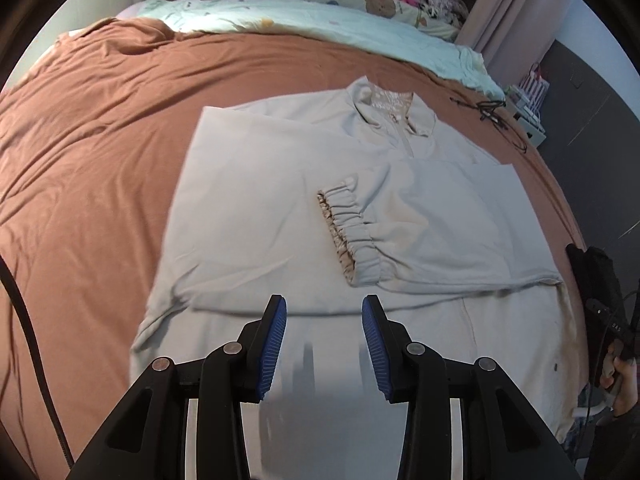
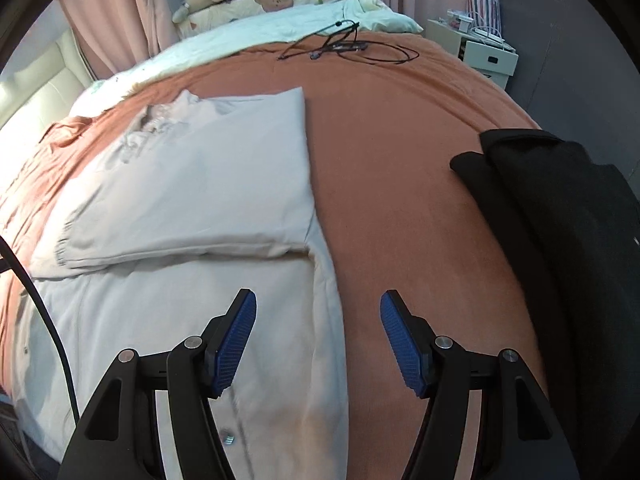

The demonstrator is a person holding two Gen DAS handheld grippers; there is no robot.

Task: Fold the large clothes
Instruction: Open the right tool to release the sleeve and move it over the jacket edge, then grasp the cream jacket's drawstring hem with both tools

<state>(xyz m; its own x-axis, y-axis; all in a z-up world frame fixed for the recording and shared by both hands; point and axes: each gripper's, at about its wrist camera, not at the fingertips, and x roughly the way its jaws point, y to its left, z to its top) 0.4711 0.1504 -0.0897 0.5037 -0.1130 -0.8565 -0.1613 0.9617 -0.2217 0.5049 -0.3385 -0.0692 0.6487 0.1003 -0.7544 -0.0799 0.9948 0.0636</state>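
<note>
On a bed under a rust-brown sheet point(image 1: 100, 128): beige jacket point(image 1: 248, 208) spread flat, both sleeves folded across the chest. Left gripper point(image 1: 324, 312) and right gripper point(image 2: 318, 306) gaping wide, holding nothing.

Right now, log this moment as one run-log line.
stage: sleeves folded in | jacket flat on bed | left gripper open, empty | right gripper open, empty

The jacket point(image 1: 256, 216) lies flat on the bed point(image 1: 80, 140), its collar point(image 1: 390, 110) at the far end. One sleeve point(image 1: 420, 232) is folded across the jacket's chest, cuff point(image 1: 348, 232) near the middle. Beyond the jacket lies a quilt point(image 1: 320, 36); to its right, cables point(image 2: 344, 46) and a dark garment point(image 2: 560, 208).
</note>
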